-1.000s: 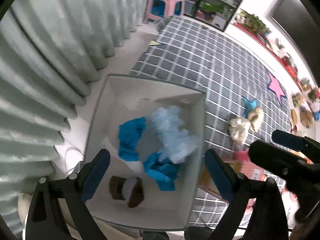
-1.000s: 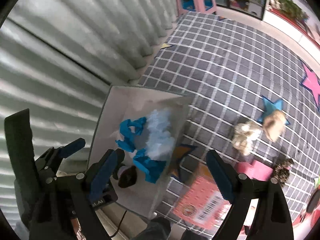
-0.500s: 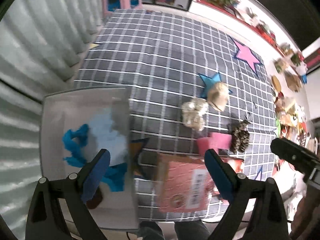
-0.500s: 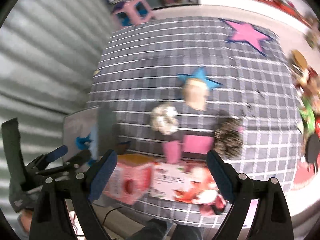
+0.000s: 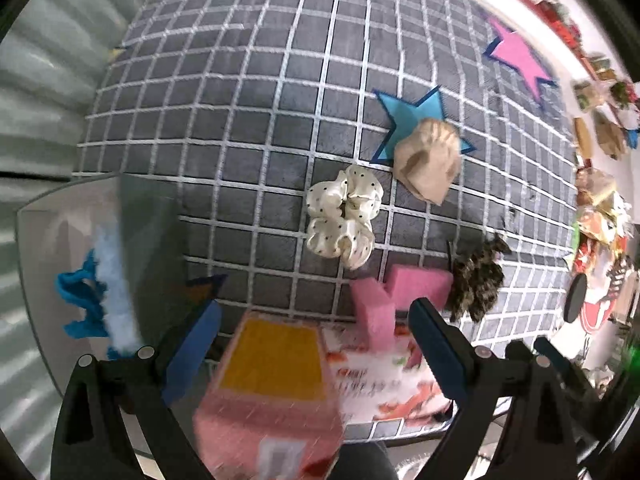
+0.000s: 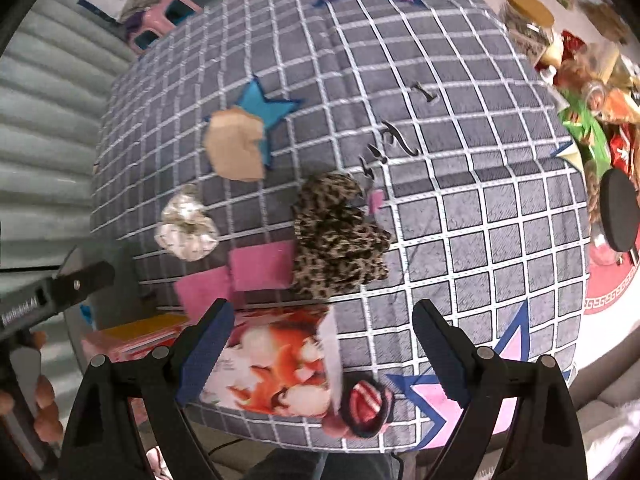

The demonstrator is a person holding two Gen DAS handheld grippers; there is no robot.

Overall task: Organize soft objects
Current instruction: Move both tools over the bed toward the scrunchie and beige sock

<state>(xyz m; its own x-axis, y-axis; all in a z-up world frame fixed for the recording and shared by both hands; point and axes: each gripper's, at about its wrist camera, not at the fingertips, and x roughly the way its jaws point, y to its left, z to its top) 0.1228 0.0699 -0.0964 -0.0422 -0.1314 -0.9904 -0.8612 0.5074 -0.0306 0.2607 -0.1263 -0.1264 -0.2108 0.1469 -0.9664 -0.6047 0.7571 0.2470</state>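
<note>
Both grippers had swung away from the white bin [image 5: 60, 216] since the earlier frames and come down over the checked grey mat [image 5: 248, 128], where the loose soft things lay. Left gripper [image 5: 316, 344] stood with its jaws wide apart and nothing between the pads, hanging above a pink box [image 5: 272, 396] blurred by the motion; right gripper [image 6: 324, 344] was just as wide and just as empty, poised over a printed packet [image 6: 276, 364] and a small striped red-and-white item [image 6: 364, 404] at the mat's near edge. That shift read as one drop-off finished and the next pick about to be chosen. Already in the bin, at the left of the left wrist view, sat a blue fabric piece [image 5: 80, 304] and a pale blue fluffy one [image 5: 116, 280]. Still out on the mat: a white dotted scrunchie [image 5: 344, 216], a beige cloth bundle [image 5: 428, 160] lying on a blue star patch [image 5: 412, 112], a leopard-print scrunchie [image 6: 336, 232] and two pink sponge blocks [image 6: 260, 264] touching it. The leopard piece lay nearest the right jaws, a likely next target. Much stayed uncertain: the bin's far side was cut off, the pink box's face was smeared, and the striped item was too small to name.
</note>
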